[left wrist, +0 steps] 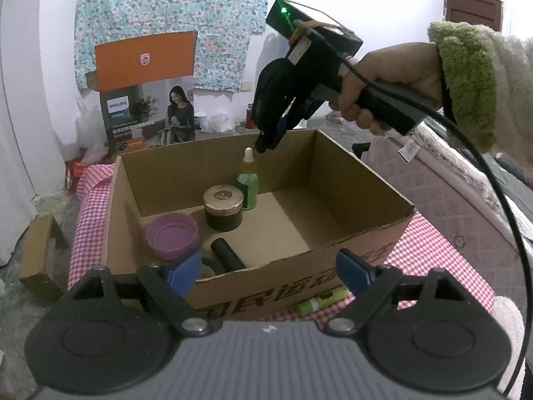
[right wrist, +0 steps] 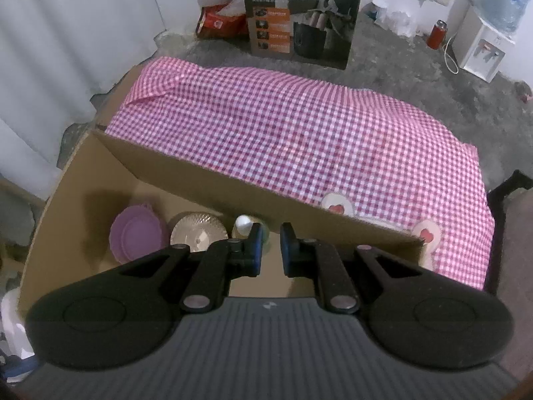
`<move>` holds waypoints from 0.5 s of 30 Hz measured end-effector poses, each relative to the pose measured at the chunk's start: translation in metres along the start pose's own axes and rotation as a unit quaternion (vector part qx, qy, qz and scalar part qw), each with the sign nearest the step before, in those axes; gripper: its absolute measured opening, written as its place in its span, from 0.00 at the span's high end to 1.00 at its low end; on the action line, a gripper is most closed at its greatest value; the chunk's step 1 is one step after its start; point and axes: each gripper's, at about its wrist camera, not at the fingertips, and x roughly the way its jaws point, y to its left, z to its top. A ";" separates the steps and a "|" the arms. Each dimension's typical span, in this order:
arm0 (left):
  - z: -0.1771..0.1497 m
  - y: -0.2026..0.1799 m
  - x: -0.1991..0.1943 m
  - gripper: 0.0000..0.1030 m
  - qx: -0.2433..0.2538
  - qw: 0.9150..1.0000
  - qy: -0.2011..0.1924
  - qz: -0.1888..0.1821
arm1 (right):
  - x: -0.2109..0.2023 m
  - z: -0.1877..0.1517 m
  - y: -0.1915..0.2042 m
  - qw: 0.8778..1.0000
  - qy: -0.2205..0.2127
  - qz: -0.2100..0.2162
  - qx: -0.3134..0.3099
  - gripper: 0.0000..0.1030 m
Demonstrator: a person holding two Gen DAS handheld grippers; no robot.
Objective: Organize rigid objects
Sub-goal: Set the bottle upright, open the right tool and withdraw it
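A cardboard box (left wrist: 349, 180) stands on a pink checked cloth (left wrist: 433, 253). Inside it stand a green dropper bottle (left wrist: 247, 180), a dark jar with a gold lid (left wrist: 223, 208), a purple tub (left wrist: 172, 235) and a black cylinder (left wrist: 228, 255). A green glue stick (left wrist: 321, 298) lies on the cloth before the box. My left gripper (left wrist: 268, 270) is open and empty at the box's near wall. My right gripper (left wrist: 266, 143) hangs just above the bottle's white cap, narrowly open and empty; in the right wrist view (right wrist: 269, 250) the cap (right wrist: 244, 223) sits beside its left finger.
A Philips carton (left wrist: 146, 100) stands on the floor behind. A quilted mattress (left wrist: 433, 180) lies to the right. A water dispenser (right wrist: 483, 46) and a red flask (right wrist: 436, 33) stand at the far right. A small cardboard box (left wrist: 36, 260) sits on the floor at left.
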 end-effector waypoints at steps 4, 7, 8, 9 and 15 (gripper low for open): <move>0.000 -0.001 0.001 0.14 0.001 1.000 0.000 0.003 | -0.011 -0.005 -0.002 1.000 -0.010 0.008 0.002 0.88; -0.003 -0.002 -0.001 0.14 0.006 1.000 0.000 0.006 | -0.023 -0.013 0.002 0.999 -0.032 0.037 0.003 0.74; -0.004 -0.002 -0.002 0.14 0.008 1.000 0.002 0.005 | -0.031 -0.018 0.002 0.998 -0.045 0.043 0.003 0.69; -0.005 -0.003 -0.003 0.14 0.010 1.000 0.003 0.004 | -0.042 -0.025 0.003 0.997 -0.058 0.046 0.001 0.59; -0.019 -0.018 -0.012 0.14 0.032 0.998 0.017 -0.043 | -0.114 -0.096 -0.001 0.986 -0.144 0.089 0.002 0.32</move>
